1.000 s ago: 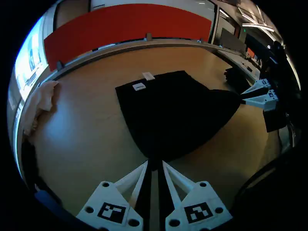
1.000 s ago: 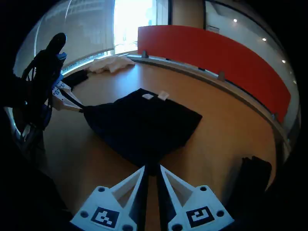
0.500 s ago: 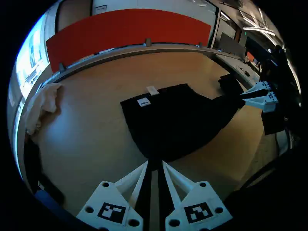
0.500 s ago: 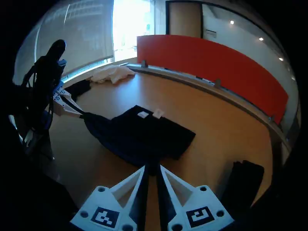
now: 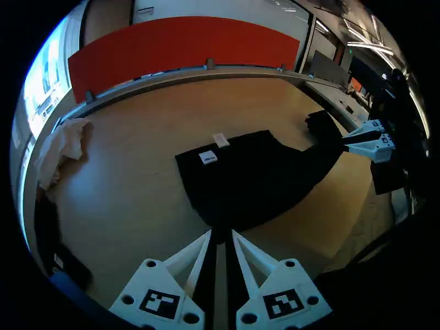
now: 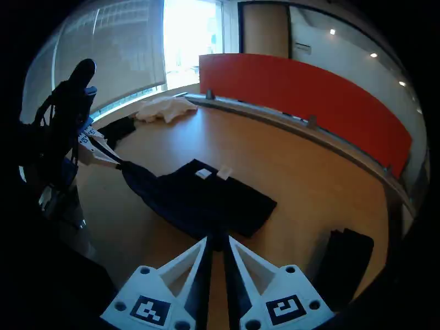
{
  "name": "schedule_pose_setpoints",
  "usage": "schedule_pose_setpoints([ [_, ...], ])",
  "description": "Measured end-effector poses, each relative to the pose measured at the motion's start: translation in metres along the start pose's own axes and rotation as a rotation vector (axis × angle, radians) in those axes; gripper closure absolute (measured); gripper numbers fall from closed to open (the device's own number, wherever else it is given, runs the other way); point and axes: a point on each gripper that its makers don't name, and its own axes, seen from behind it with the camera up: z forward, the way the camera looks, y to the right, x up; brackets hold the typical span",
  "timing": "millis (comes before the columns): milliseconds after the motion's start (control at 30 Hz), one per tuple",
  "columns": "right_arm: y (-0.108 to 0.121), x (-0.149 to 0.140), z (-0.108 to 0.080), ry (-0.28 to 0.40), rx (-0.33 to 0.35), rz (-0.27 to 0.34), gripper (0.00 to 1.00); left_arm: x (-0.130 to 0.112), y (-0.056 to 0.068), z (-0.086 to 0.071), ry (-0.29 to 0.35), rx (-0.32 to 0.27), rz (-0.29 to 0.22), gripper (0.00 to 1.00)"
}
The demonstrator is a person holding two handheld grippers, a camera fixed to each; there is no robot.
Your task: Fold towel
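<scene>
1. The black towel (image 5: 253, 176) lies on the wooden table (image 5: 126, 187). Its far part is flat, with two small white tags (image 5: 208, 158) on top. Its near edge is lifted off the wood.
2. The left gripper (image 5: 220, 235) is clenched on one near corner of the towel, and the right gripper (image 6: 216, 237) is clenched on the other near corner. The edge between them hangs in a soft curve.
3. How deep each corner sits between the fingers is difficult to judge (the cloth and the gap are both very dark), but the pull of the fabric suggests that both grips are firm.
4. The towel looks light, soft and limp. It sags where nothing holds it, so it will follow the grippers and will not keep any shape by itself.
5. I think the corners are the right places to hold. A grip in the middle of the edge would let the corners drop and wrinkle the fold.
6. In my judgement, the fold needs both corners carried at equal height toward the far edge with the tags. Otherwise the lower layer may be dragged along the table.
7. The other textiles lie directly on the table and not inside any container. These are a crumpled white cloth (image 5: 63, 143) near the edge and a dark pile (image 6: 344, 258), probably folded cloths.
</scene>
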Motion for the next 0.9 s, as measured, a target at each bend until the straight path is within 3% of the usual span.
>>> schedule_pose_setpoints([
  [467,0.006,0.000,0.007,-0.008,0.001,-0.009,0.87,0.007,-0.003,0.010,0.011,0.007,-0.029,0.90],
  [900,0.031,0.005,0.035,-0.026,-0.021,-0.016,0.87,0.028,-0.016,0.039,0.029,0.016,-0.057,0.90],
])
